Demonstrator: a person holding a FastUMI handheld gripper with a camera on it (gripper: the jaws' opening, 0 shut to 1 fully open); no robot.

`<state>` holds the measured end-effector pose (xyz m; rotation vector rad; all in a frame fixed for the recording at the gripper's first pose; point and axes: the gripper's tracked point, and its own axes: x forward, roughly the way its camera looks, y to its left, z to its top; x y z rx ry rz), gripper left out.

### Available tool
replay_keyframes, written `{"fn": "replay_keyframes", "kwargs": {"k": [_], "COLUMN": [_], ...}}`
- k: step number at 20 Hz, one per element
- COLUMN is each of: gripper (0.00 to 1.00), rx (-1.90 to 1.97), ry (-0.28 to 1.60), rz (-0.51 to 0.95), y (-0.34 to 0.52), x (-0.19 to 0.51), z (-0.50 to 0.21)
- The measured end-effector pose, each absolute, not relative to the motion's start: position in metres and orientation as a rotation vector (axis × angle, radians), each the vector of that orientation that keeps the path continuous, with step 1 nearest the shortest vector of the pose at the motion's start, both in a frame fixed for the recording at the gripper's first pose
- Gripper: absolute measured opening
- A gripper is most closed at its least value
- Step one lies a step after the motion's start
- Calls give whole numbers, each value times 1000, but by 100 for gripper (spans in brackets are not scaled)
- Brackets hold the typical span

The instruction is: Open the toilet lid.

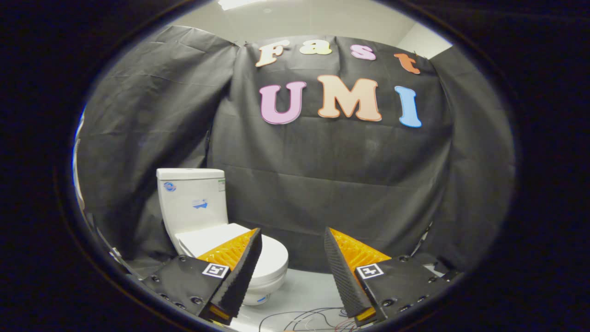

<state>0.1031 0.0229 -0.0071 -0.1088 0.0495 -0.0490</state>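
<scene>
A white toilet stands against the black cloth wall, beyond and to the left of my fingers. Its tank (191,203) rises at the back. The lid (207,237) lies flat and closed over the bowl (272,267). My gripper (292,235) is open, with a wide gap and nothing between the fingers. The left finger (239,272) overlaps the lid's near side in the picture, but it is still short of the toilet and not touching it. The right finger (343,272) points at the bare wall to the right of the bowl.
Black cloth walls close the booth behind and on both sides. A pale floor (309,290) runs ahead of the fingers, with thin loose cables (304,318) lying on it close in front.
</scene>
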Motion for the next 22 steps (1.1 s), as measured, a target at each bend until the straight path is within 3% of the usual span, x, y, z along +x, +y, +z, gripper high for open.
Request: {"fn": "replay_keyframes", "kwargs": {"k": [8,17,22], "gripper": [85,82,81], "rx": [-90,-227,-232], "ry": [-37,-305,-329], "rz": [-450,-582,-781], "y": [26,92,81], "x": [145,151,132], "z": [9,52,54]}}
